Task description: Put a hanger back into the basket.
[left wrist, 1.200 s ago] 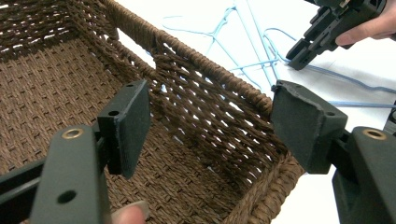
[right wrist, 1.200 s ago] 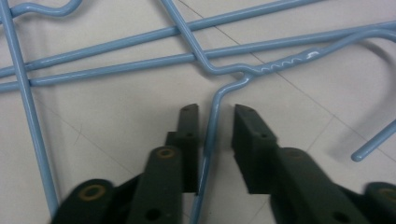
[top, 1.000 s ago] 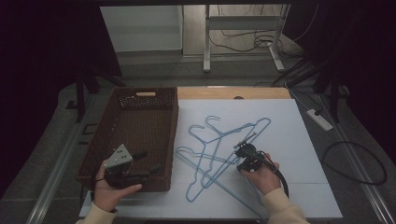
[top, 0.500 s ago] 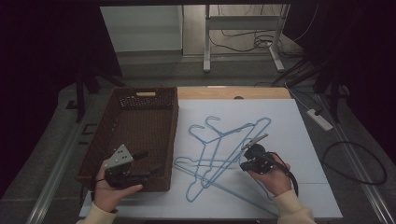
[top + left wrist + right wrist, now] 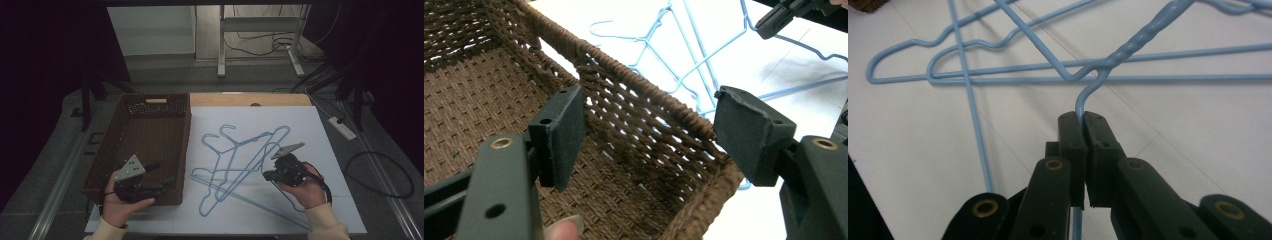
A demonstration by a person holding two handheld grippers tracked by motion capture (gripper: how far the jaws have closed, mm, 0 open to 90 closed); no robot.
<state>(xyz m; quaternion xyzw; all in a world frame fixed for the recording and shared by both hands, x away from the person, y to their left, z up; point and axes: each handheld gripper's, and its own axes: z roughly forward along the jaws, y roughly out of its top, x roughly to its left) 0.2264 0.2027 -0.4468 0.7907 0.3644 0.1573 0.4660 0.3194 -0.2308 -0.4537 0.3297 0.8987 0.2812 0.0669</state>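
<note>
A: One change is seen in the high view: the right gripper (image 5: 267, 175) is now placed further toward the right of the frame than a second ago, and the blue hanger (image 5: 248, 165) clamped in it is drawn along with it. The left gripper (image 5: 162, 176) is found where it was, at the lower left.

B: How is the hanger held?

A: In the right gripper view the right gripper (image 5: 1083, 120) is seen shut tight on the hanger's (image 5: 1128, 47) wire, just below the twisted neck. The wire is pinched between the two pads at the centre of the frame.

B: And what is meant by that for the work?

A: It is judged that one hanger is being pulled free of the pile of hangers (image 5: 235, 150) lying on the white sheet (image 5: 320, 130), right of centre. Nothing has yet been put in the wicker basket (image 5: 187, 130) at the left.

B: The left gripper?

A: In the left gripper view the left gripper (image 5: 651, 125) is shown wide open, with the basket's (image 5: 649, 85) rim between the jaws but not pressed by either pad.

B: What cannot be made out?

A: The number of hangers cannot be counted with certainty, since the wires are crossed. Whether the held hanger is lifted clear of the others or is caught on them cannot be told. Its hook is cut off at the upper right of the right gripper view.
</note>
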